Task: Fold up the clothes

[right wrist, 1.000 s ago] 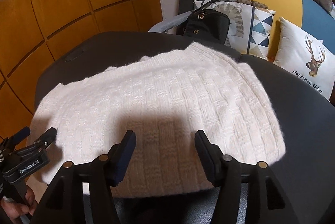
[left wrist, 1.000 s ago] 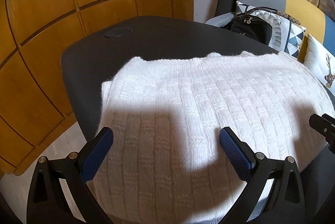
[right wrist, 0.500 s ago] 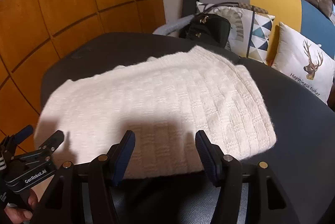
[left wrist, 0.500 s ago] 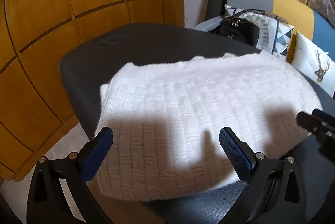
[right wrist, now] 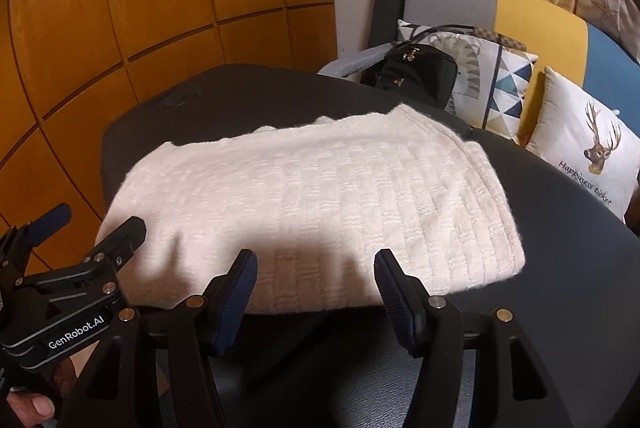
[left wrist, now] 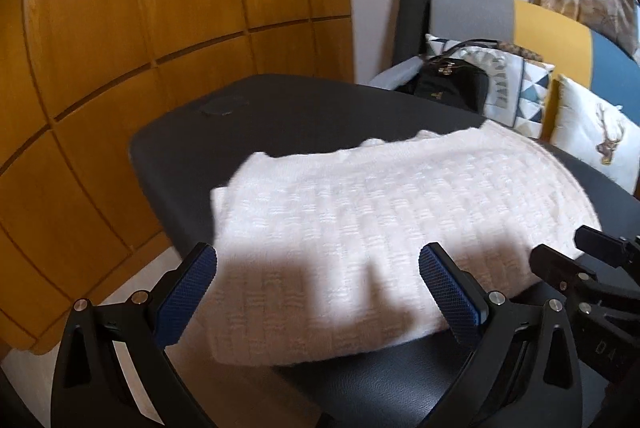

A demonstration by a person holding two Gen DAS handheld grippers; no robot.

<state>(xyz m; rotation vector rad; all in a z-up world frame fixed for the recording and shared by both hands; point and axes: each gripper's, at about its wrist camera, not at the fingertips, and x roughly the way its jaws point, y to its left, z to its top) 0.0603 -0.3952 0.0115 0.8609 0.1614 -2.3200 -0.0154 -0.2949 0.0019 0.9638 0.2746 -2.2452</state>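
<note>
A folded white knit sweater [left wrist: 384,228] [right wrist: 312,203] lies flat on a dark table [left wrist: 224,143] [right wrist: 568,268]. My left gripper [left wrist: 316,268] hangs open above the sweater's near left edge, nothing between its blue pads. My right gripper [right wrist: 314,268] is open too, just back from the sweater's near edge, with its fingers apart and empty. Each gripper shows in the other's view: the right gripper [left wrist: 568,256] at the right border, the left gripper [right wrist: 100,224] at the left border, with a hand [right wrist: 32,404] under it.
Wooden wall panels [left wrist: 120,47] rise behind and left of the table. A sofa [right wrist: 540,15] stands at the far right with patterned cushions [right wrist: 584,143] and a black handbag [right wrist: 420,71]. Pale floor [left wrist: 132,280] shows past the table's left edge.
Both grippers have pulled back and risen from the sweater. The sweater now sits farther off, and bare table shows in front of its near edge. Both stay open.
</note>
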